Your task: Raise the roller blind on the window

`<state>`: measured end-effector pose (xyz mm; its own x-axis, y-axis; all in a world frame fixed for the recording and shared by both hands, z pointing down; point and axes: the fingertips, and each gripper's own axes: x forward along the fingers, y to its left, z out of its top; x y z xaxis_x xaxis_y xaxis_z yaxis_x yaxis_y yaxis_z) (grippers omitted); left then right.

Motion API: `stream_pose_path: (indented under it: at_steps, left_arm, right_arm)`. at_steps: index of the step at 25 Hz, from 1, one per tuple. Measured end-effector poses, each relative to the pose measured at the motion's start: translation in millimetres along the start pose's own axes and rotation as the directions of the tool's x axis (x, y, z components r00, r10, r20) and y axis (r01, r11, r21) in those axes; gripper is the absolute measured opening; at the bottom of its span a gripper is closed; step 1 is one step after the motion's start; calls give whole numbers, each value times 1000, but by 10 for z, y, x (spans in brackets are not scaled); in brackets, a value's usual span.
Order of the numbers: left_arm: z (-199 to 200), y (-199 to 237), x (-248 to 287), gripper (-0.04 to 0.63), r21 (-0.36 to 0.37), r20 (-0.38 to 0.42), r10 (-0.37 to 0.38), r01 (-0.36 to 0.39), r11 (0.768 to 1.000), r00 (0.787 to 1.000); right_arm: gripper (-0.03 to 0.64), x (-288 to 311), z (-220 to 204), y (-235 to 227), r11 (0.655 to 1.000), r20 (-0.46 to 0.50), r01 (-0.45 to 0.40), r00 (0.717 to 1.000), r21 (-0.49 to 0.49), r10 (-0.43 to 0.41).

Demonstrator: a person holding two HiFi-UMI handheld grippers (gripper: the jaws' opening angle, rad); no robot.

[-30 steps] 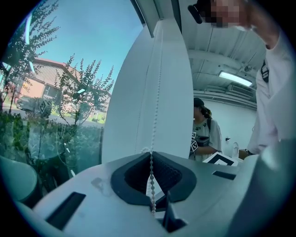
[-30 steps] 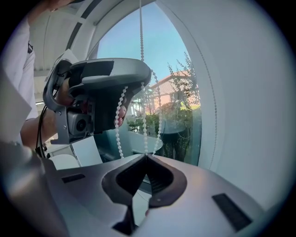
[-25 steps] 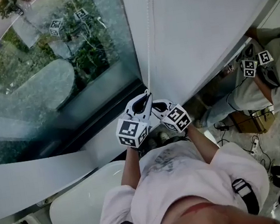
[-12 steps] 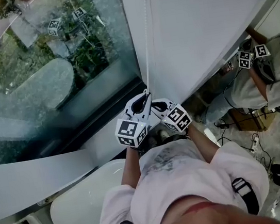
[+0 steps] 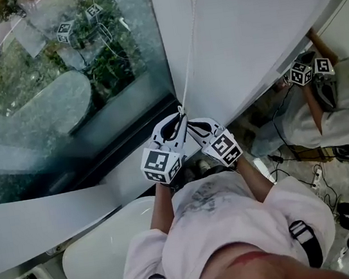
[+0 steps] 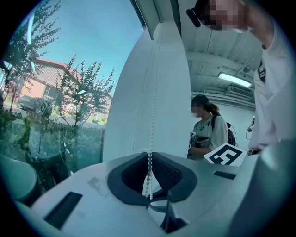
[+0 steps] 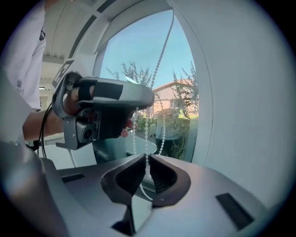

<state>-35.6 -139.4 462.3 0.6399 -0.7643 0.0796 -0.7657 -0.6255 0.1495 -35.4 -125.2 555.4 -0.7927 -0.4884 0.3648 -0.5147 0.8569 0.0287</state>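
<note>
The white roller blind [image 5: 256,32] hangs over the right part of the window [image 5: 63,87]. Its white bead chain [image 5: 188,49] runs down along the blind's left edge to my two grippers. In the head view my left gripper [image 5: 180,118] and right gripper [image 5: 191,129] sit close together at the chain's lower end. The left gripper [image 6: 149,156] is shut on the bead chain [image 6: 149,134], which passes between its dark pads. In the right gripper view my right gripper [image 7: 146,159] is shut on the same chain [image 7: 147,139], with the left gripper [image 7: 104,111] just above it.
A dark window frame and white sill [image 5: 56,218] run below the glass. A white rounded table [image 5: 95,258] stands at my left knee. Another person [image 5: 339,111] with marker-cube grippers [image 5: 300,74] stands to the right, with cables on the floor [image 5: 310,180].
Both grippers stay shut on the chain. My right gripper has shifted slightly down and right. The person at the right has moved their grippers a little to the left.
</note>
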Motion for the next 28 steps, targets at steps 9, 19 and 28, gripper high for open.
stream_pose_path:
  at_steps: [9,19,28]
  left_arm:
    - [32,7,-199,85,-25,30,7,-6,1000,1000]
    - [129,15,-524,35,-47,114,56,-51,998,992]
    - [97,-120,-576,17,-70,111,40,-33,997,993]
  right_arm:
    - [147,-448,483,-63,999,115,40,993,1,-40]
    - [102,-919,932,-78,993,269,115,955,38,-121]
    - [67,-986,892,-80,987,270,94,954,134,-128]
